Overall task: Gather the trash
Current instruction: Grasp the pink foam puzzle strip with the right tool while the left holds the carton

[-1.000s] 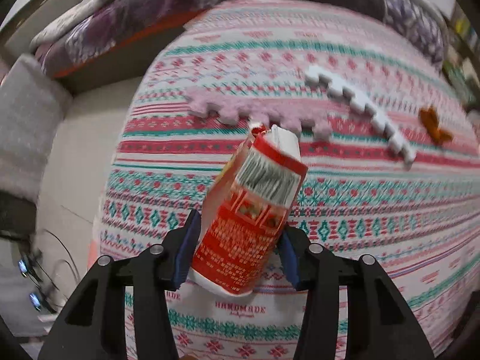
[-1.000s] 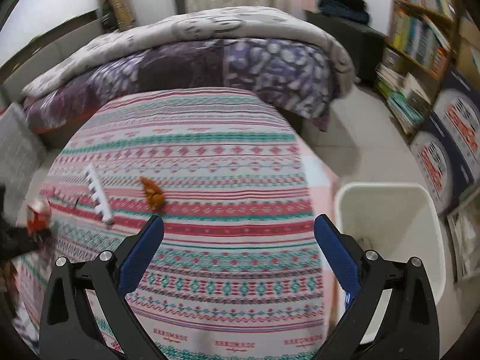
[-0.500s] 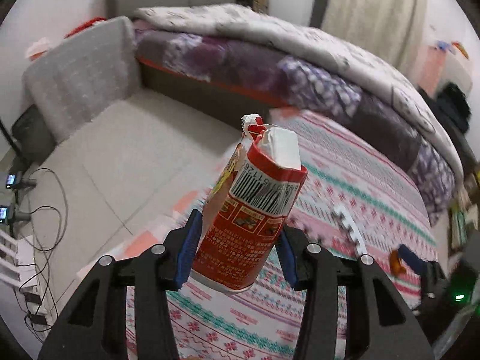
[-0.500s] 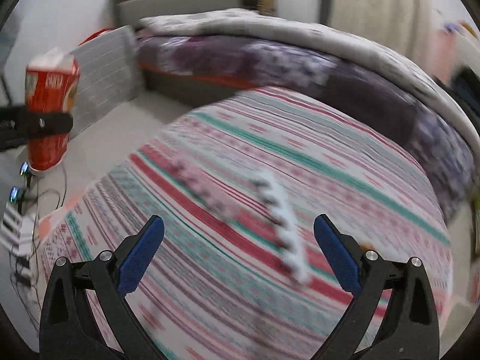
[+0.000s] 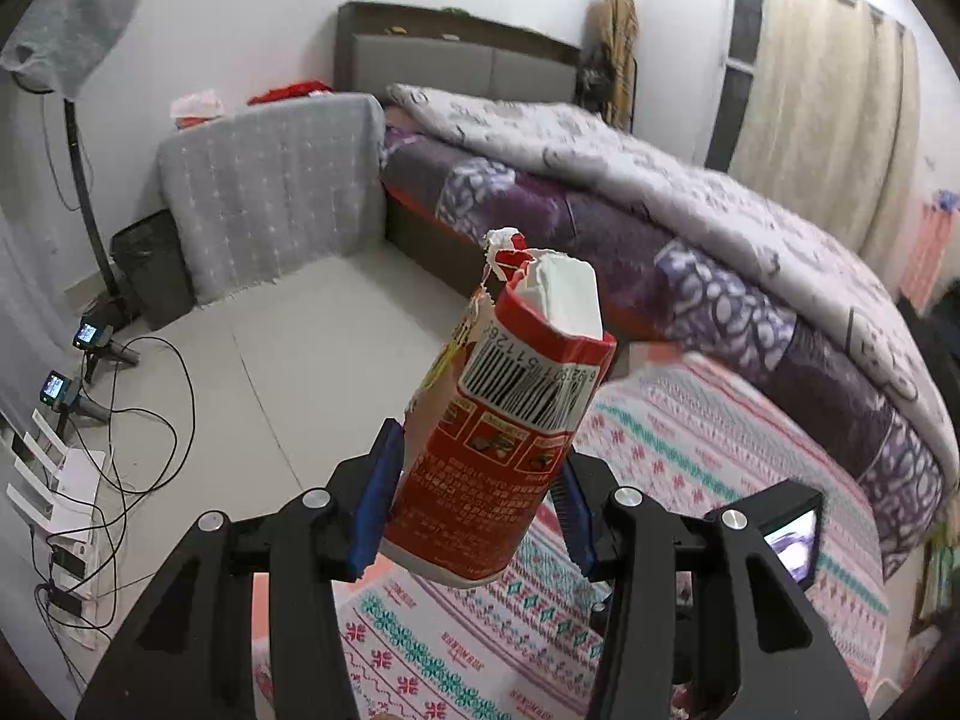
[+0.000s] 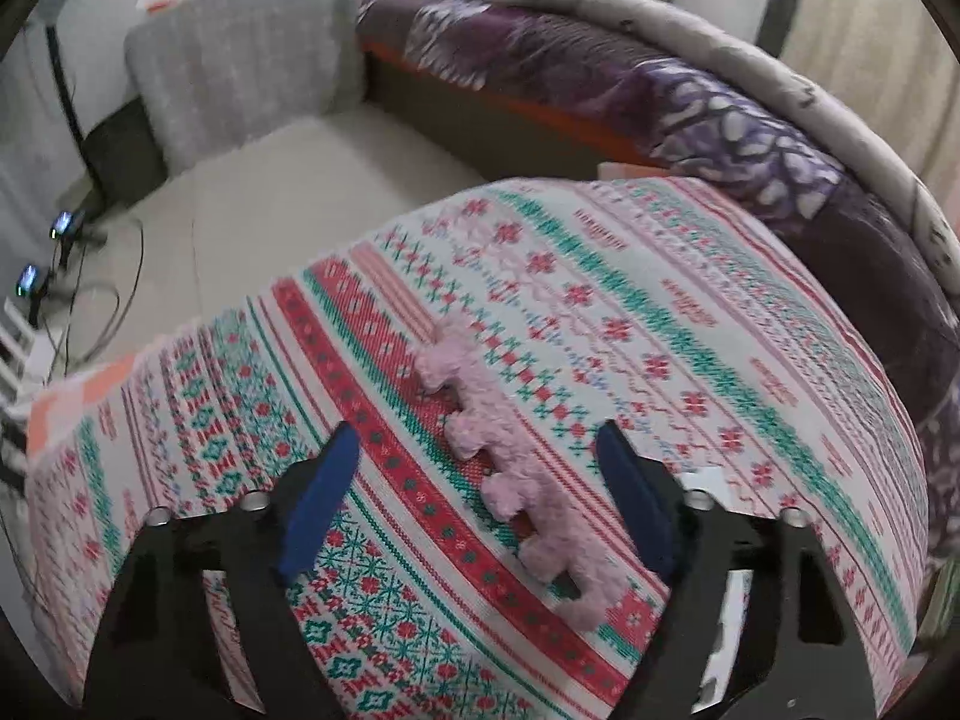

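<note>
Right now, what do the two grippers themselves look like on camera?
The left gripper and the right gripper look alike: matte black angular linkage arms with round silver bolts, ending in flat blue pads. No cables, markings or sleeves show on either.

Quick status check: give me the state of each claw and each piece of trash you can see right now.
Left claw: shut on the packet, held up off the cloth.
Packet: torn open at the top, upright, slightly tilted.
Right claw: open, empty, over the pink strip.
Pink strip: lying flat on the cloth, not gripped.
</note>
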The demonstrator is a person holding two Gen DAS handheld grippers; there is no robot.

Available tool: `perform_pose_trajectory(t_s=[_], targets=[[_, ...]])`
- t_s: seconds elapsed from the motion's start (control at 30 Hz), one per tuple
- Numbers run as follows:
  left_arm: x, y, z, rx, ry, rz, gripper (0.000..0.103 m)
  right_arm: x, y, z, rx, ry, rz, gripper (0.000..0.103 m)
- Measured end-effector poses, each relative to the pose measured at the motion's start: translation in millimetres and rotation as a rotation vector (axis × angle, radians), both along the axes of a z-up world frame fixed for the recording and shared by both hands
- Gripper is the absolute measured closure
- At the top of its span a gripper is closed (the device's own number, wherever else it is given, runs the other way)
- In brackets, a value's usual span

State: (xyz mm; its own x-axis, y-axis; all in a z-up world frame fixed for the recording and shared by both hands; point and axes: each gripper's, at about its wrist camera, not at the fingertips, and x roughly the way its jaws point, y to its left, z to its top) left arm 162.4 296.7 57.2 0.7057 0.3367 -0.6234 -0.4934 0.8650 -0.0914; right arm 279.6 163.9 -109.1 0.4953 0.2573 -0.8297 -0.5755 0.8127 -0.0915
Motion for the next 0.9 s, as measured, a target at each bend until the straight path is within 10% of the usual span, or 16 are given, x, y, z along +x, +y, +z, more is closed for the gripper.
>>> perform_pose_trajectory(t_s=[0.37, 0.9], targets=[[-7, 6, 9, -0.016, -0.032, 0.019, 0.055, -17, -14, -2, -0.008, -0.010, -0.046, 0.099], [-24, 0, 25, -0.041, -0.088, -0.004, 0.055, -65, -38, 71, 0.157, -0.110, -0.109, 0.101]])
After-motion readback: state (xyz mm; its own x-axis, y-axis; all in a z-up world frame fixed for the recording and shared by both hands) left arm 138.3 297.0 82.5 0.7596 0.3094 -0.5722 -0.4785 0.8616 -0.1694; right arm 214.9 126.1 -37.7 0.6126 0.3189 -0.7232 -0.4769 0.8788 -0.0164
